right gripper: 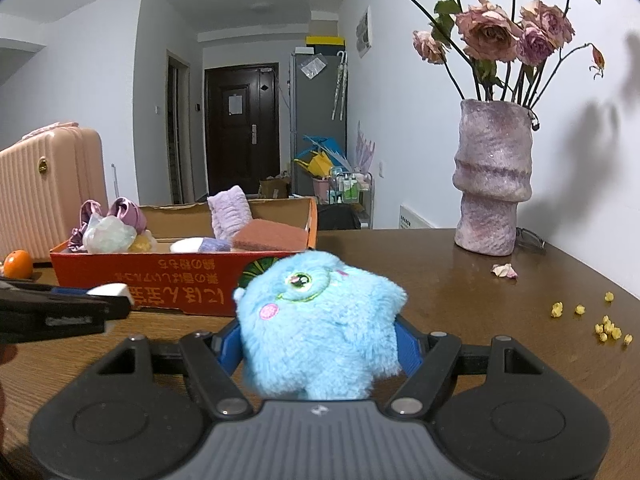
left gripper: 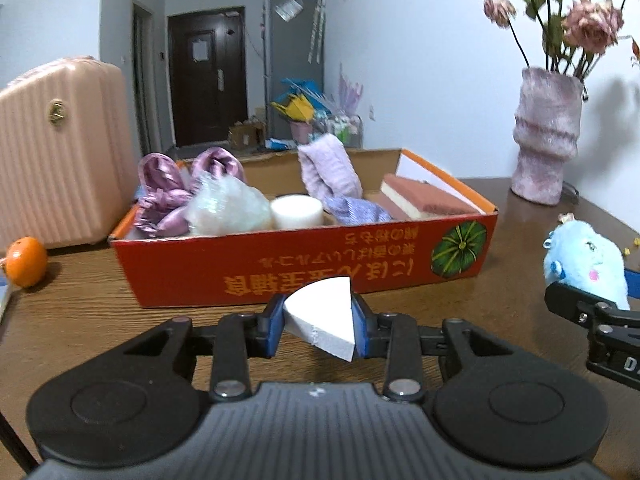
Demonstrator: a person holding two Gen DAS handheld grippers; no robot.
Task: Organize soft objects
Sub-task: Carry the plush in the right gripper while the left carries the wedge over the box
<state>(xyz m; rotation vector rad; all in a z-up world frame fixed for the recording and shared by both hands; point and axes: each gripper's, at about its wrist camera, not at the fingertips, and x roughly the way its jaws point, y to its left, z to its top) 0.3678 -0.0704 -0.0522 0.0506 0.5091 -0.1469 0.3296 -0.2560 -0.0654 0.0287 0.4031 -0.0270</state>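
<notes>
White foam wedge (left gripper: 322, 314) pinched in left hand-held gripper (left gripper: 319, 320); blue plush (right gripper: 320, 324) squeezed in right hand-held gripper (right gripper: 320, 344).

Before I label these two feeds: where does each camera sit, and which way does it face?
Left wrist: on the left gripper, facing the red box; jaws pinch a white foam wedge.
Right wrist: on the right gripper, facing the same way; jaws hold a blue plush toy.
Shared: box, vase, each other's gripper.

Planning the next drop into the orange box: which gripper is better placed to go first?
Left, probably. The left gripper grips the white wedge sponge facing the orange box; the right gripper, holding the blue plush, sits off its corner.
</notes>
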